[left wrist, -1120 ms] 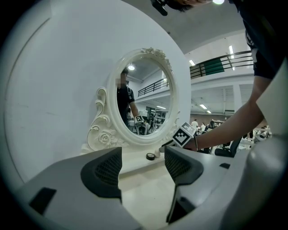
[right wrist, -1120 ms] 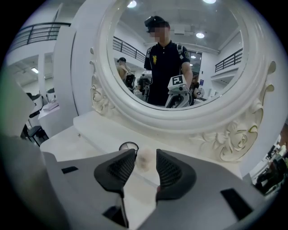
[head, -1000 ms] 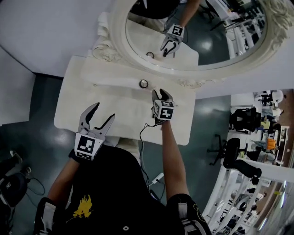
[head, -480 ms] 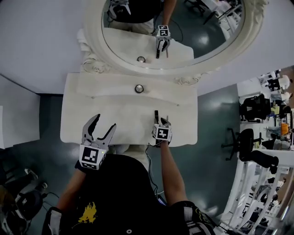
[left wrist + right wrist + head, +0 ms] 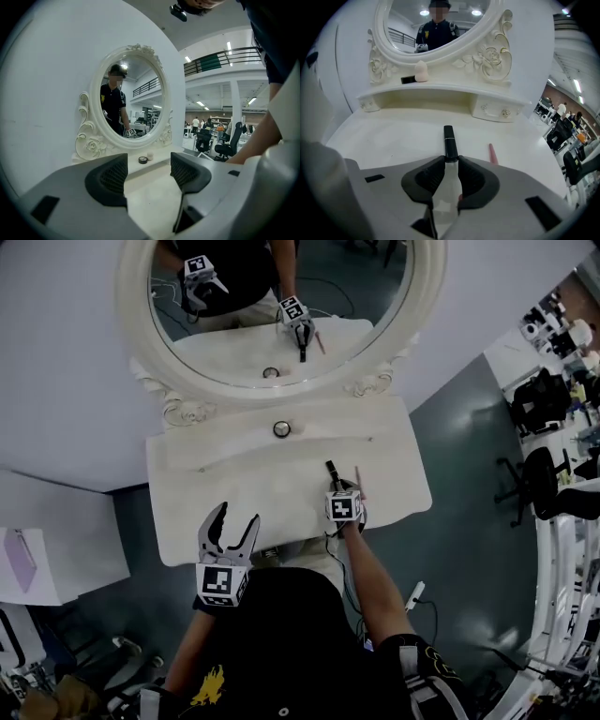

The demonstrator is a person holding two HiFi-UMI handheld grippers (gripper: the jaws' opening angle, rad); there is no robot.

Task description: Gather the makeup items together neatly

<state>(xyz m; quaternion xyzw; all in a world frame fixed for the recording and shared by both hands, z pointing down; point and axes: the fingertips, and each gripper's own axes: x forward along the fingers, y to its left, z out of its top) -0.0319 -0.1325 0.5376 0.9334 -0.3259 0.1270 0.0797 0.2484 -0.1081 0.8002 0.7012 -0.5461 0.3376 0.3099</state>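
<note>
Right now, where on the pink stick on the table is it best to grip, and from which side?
I would grip the pink stick at mid-length, from above, with fingers of the open left gripper across its narrow width: it lies flat on the table, thin and straight, close beside the black tube.

This is a big open office or lab hall, and a dressing corner is staged inside it. A white desk (image 5: 234,512) with an oval mirror (image 5: 239,348) in a carved frame stands against a plain white wall panel (image 5: 56,362). A makeup sponge (image 5: 421,71) and a small round pot (image 5: 281,429) sit on its back shelf. All around it is workplace: glossy dark floor (image 5: 464,418), black office chairs (image 5: 228,140), cluttered workstations (image 5: 567,334), strip lights (image 5: 228,47) on a high ceiling, a railed upper gallery (image 5: 243,54), and people (image 5: 196,123) standing far off.
</note>
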